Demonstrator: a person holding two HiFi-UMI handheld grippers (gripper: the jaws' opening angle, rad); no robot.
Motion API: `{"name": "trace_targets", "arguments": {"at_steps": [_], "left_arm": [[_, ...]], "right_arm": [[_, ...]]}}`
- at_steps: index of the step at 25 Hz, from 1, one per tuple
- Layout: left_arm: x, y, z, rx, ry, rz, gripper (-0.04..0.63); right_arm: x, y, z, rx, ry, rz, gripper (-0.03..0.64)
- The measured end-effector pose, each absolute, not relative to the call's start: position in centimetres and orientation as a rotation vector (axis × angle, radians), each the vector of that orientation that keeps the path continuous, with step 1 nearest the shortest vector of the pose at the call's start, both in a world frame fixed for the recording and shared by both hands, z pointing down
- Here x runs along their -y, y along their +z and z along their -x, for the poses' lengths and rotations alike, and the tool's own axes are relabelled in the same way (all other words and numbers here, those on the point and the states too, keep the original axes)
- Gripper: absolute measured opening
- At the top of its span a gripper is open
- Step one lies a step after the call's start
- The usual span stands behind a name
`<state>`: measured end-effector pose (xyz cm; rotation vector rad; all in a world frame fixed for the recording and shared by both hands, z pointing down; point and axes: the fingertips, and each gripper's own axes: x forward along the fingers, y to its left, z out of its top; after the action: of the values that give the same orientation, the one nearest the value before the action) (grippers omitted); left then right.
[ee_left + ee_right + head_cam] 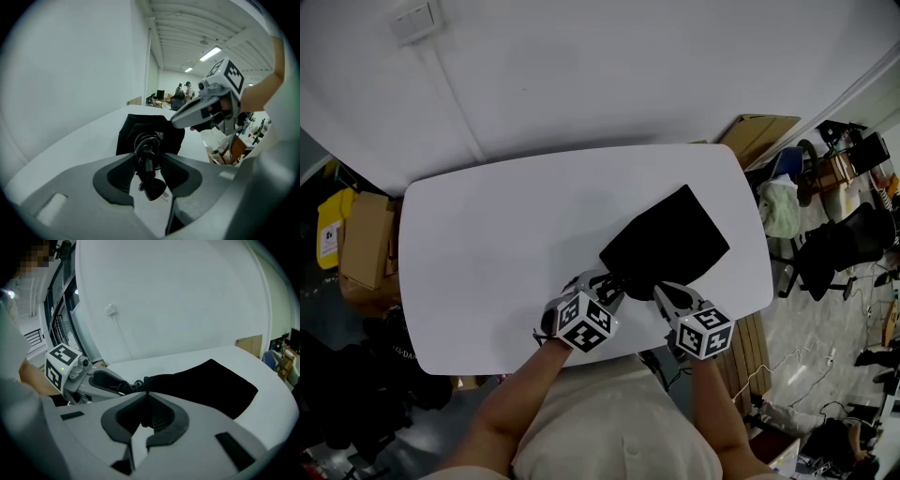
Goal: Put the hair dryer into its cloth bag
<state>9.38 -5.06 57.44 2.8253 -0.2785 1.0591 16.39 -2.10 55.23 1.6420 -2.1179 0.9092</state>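
- The only part of the hair dryer that shows is its cord [146, 145], black and wound into a tight bundle. A black plug [153, 187] hangs below the bundle. The dryer's body cannot be made out in any view.
- The cord sits at the near edge of the cloth bag [670, 239], just at the bag's mouth, clear of the table [487, 253].
- The left gripper [147, 164] is clamped on the cord, with the bundle pressed between its two pads.
- The cloth bag is plain black and roughly rectangular. It lies flat on the white table, angled away toward the table's far right.
- What is inside the bag cannot be seen, because the dark cloth hides it.
- The right gripper [146, 401] has its jaws closed tight, pinching the bag's near edge.
- In the head view the left gripper [614, 286] and right gripper [661, 291] sit side by side at the bag's near end, both pointing downward.
- Counted: one cloth bag, one cord bundle, one plug, two grippers, one table.
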Motion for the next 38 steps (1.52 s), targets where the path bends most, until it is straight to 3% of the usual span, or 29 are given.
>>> {"name": "trace_targets", "arguments": {"at_steps": [38], "left_arm": [[7.2,62.8,-18.4,0.327,0.843,-2.712,0.169]], "right_arm": [[3.7,55.0,-16.8,2.194,0.986,-1.593,0.025]]}}
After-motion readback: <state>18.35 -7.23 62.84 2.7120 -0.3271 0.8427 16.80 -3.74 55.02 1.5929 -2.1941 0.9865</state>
